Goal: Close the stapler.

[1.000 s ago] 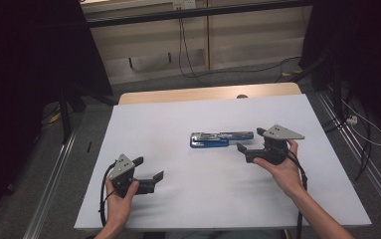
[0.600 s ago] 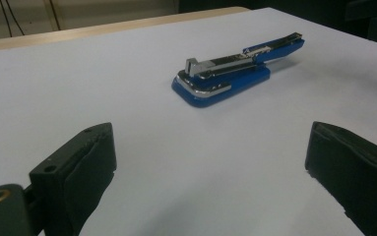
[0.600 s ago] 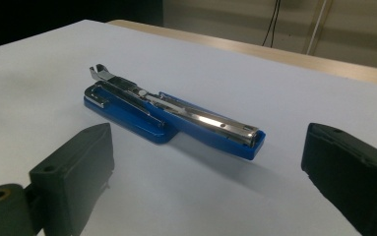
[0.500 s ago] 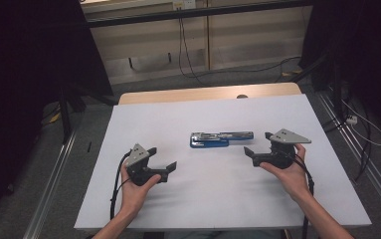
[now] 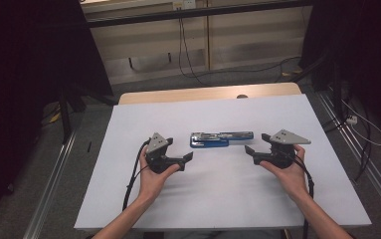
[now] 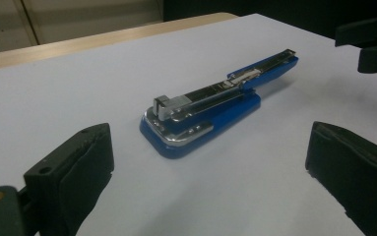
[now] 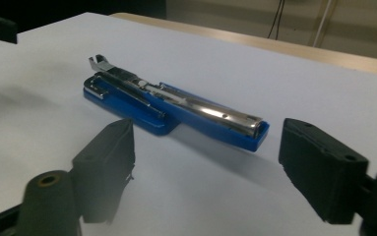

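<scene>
A blue and chrome stapler [image 5: 221,139] lies swung open flat on the white table [image 5: 203,199], its length running left to right. My left gripper [image 5: 185,159] is held just left of it, jaws open and aimed at its wide end [image 6: 176,128]. From the right, my right gripper [image 5: 256,144] points at the narrow end [image 7: 245,125]. Its jaws are open and have just been closing a little; nothing is between the pads. In the left gripper view my left gripper [image 6: 208,147] frames the stapler [image 6: 210,105] without touching. In the right gripper view the right gripper [image 7: 208,130] stands just short of it.
A bare wooden strip [image 5: 213,93] runs along the table's far edge. Cables [image 5: 188,55] trail over the floor behind, and metal rails [image 5: 53,184] flank both sides. The right gripper [image 6: 368,44] shows far off in the left gripper view.
My left hand has carried its gripper right and forward, from the table's left part to beside the stapler. The right gripper has barely shifted. The stapler has not moved.
</scene>
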`<state>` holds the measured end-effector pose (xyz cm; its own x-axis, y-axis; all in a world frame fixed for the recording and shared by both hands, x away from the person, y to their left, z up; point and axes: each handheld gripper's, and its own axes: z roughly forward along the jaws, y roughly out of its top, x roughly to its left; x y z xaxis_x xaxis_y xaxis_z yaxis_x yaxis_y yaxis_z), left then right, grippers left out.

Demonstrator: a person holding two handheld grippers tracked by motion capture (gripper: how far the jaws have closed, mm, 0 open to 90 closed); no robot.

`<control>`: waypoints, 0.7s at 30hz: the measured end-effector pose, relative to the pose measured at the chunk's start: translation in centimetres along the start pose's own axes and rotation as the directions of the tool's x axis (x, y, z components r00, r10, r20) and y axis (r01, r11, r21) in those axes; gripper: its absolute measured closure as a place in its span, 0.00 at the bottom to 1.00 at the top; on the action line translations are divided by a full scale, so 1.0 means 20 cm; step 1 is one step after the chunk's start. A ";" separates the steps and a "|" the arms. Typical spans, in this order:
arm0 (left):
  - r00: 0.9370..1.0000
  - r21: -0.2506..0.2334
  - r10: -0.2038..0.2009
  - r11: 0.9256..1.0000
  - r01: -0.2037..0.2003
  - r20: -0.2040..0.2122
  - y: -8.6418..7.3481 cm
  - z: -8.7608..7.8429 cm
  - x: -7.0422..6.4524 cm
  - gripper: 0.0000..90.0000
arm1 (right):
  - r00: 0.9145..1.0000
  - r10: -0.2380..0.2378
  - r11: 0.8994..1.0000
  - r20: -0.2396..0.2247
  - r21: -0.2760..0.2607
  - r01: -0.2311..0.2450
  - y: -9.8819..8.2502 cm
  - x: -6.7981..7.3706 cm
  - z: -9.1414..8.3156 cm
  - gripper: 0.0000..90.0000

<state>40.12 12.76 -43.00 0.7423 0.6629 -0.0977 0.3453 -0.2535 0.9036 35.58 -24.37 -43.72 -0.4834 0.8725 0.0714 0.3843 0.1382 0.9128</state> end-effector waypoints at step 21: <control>1.000 -0.025 0.002 1.000 -0.002 -0.031 0.15 0.20 0.05 0.04 | 0.997 -0.001 1.000 -0.081 0.022 0.003 -0.01 0.01 0.05 0.54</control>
<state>44.18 9.81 -42.05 0.7246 0.6841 -0.0832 0.3293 -0.2377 0.9138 36.21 -23.70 -44.38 -0.5455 0.8318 0.1028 0.4006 0.1510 0.9037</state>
